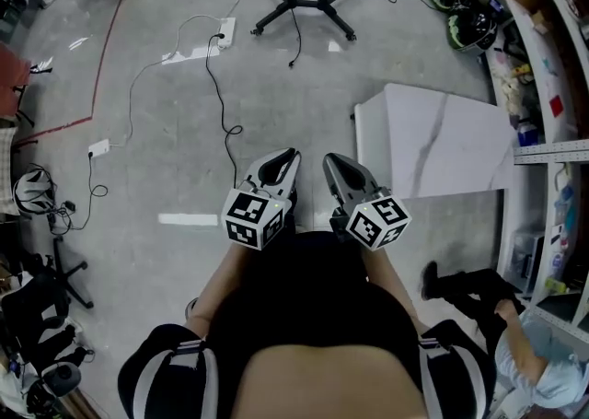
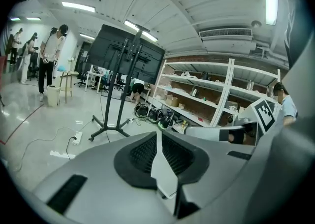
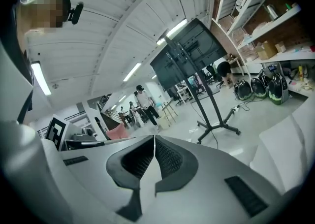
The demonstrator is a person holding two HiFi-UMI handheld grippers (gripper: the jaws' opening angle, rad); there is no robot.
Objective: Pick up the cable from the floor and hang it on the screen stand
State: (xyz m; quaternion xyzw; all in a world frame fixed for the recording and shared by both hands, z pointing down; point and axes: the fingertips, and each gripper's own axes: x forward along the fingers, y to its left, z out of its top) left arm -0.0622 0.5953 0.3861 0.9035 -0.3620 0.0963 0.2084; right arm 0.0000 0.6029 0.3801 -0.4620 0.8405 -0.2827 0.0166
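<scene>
**A:** How are the two tools held?

**B:** The left tool (image 1: pixel 282 161) and the right tool (image 1: pixel 335 167) are held side by side, low in front of the person, and pointed toward the screen stand (image 1: pixel 296 1). In each gripper view the jaws are seen closed together, and nothing is gripped between them.

**A:** Where is the cable found?

**B:** The black cable (image 1: pixel 224 109) is laid on the floor. It is run from a white power strip (image 1: pixel 226 32) beside the stand's base and trailed in loose curves toward the left tool. It is touched by neither tool.

**A:** What else is seen close by?

**B:** A white counter (image 1: pixel 442 141) is set just to the right of the right tool.
</scene>
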